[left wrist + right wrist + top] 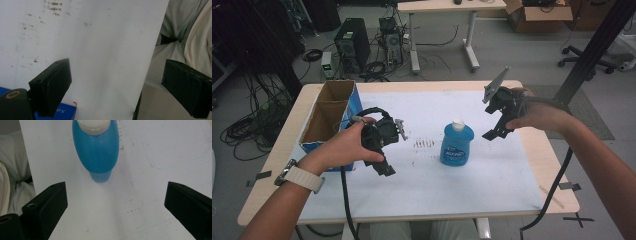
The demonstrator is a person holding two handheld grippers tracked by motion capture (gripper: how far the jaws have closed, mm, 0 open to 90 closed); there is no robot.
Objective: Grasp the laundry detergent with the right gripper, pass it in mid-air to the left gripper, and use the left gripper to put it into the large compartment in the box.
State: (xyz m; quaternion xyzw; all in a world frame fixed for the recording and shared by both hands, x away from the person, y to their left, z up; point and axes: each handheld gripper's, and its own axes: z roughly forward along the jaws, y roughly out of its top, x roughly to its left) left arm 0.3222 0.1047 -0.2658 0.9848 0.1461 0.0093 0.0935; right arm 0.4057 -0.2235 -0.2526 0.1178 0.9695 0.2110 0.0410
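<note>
White sheet (427, 175) covers the table, blue bottle (457, 144) upright at centre, open cardboard box (332, 112) at left edge; left gripper (115, 87) view: jaws spread wide over bare sheet; right gripper (115, 205) view: jaws released, bottle (96, 150) just ahead, untouched.

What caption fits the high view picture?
Two hand-held grippers, left and right, flank a blue bottle.

Open cardboard box (329, 112) at white-covered table's (492, 200) left edge.
</note>
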